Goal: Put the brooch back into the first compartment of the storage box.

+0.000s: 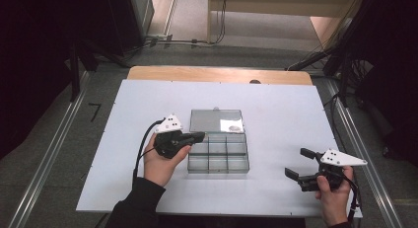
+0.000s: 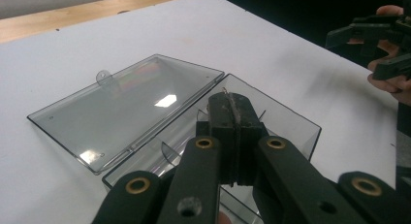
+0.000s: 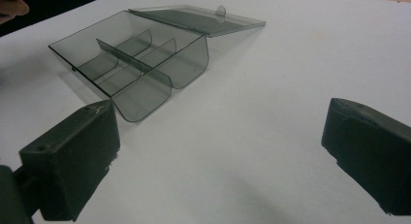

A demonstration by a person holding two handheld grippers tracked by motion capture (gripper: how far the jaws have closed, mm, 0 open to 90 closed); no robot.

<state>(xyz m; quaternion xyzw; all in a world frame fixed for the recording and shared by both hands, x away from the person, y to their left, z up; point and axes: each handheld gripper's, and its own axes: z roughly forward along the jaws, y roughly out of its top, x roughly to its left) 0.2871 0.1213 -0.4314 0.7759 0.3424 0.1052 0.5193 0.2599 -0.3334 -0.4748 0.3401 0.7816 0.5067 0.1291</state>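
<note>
A clear smoke-grey compartment box (image 1: 218, 158) lies in the middle of the white board, its lid (image 1: 216, 120) swung open and flat behind it. My left gripper (image 1: 199, 135) is shut, its tips over the box's left rear corner. In the left gripper view the two jaws press together above the box (image 2: 291, 120), beside the lid (image 2: 126, 103); whether anything thin sits between the tips I cannot tell. My right gripper (image 1: 299, 163) stands open near the board's front right, nothing between its jaws. The right gripper view looks across bare board at the box (image 3: 131, 59) and its lid (image 3: 198, 18).
The white board (image 1: 276, 109) rests on a wooden table (image 1: 217, 74) whose far edge shows behind it. Dividers split the box into several compartments. Cables and stands lie on the floor beyond. The right gripper (image 2: 358, 52) appears far off in the left gripper view.
</note>
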